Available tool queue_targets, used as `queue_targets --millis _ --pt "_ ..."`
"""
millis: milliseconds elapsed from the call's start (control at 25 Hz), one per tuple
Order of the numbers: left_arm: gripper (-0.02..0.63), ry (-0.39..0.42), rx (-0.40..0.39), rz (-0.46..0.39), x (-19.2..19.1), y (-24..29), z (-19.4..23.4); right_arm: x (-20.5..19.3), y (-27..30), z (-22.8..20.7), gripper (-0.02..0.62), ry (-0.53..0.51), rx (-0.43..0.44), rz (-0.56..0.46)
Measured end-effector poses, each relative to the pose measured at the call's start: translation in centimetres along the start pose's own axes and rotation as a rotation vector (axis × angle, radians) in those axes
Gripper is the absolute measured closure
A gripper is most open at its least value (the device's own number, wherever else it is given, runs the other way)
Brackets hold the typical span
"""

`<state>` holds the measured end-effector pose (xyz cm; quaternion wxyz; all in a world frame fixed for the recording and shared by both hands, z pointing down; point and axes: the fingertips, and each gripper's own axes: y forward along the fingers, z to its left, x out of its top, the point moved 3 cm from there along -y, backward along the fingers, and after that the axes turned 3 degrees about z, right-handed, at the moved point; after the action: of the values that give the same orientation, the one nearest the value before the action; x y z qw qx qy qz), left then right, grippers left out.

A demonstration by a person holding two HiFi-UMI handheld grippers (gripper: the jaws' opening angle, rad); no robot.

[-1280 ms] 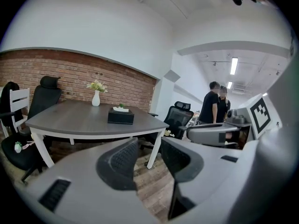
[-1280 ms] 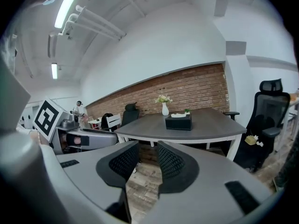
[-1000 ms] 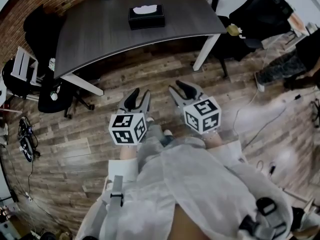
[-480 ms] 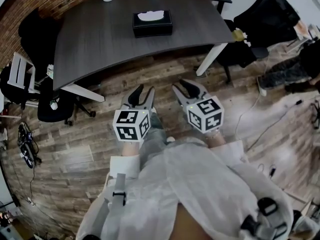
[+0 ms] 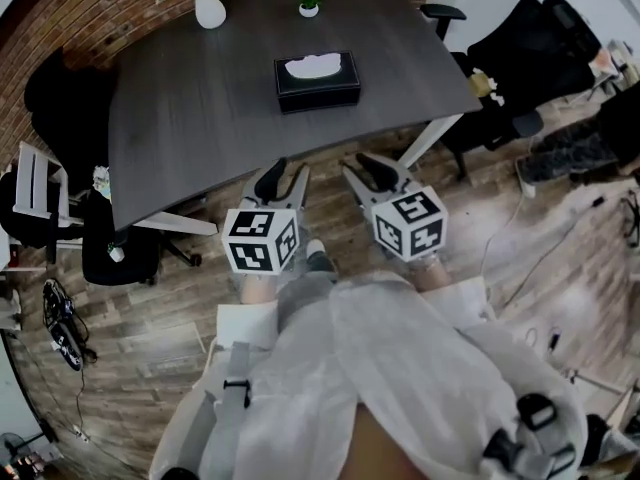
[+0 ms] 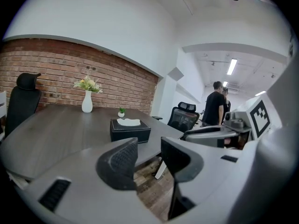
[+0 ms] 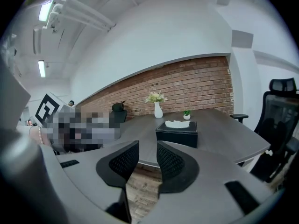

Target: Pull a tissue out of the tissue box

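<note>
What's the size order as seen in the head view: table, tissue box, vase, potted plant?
1. table
2. tissue box
3. vase
4. potted plant
The vase and plant sit farthest from the camera, so both look shrunken.

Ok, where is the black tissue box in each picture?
Head view: the tissue box sits top middle, on the table.
Left gripper view: tissue box just left of centre.
Right gripper view: tissue box just right of centre.
Shared landmark: the white vase behind it.

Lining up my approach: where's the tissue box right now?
In the head view the tissue box sits upper centre on the dark table, near its front edge, ahead of the left gripper and right gripper.
</note>
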<state>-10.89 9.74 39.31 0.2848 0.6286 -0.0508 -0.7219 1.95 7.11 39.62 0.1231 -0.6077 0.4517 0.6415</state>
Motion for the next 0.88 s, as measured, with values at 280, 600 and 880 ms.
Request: queue_targets --millis 280,600,880 --pt "0.469 0.032 -0.064 0.01 2.4 3.2 4.2 2.1 4.4 -1.0 0.495 0.014 -0.042 -0.01" --pt "0.469 0.029 -0.135 0.073 1.5 5.9 5.7 0.7 5.8 -2.7 0.495 0.102 -0.13 0.028" --pt "0.469 0.023 -0.17 0.122 1.1 8.3 6.5 0.4 7.9 -3.6 0.495 0.143 -0.139 0.052"
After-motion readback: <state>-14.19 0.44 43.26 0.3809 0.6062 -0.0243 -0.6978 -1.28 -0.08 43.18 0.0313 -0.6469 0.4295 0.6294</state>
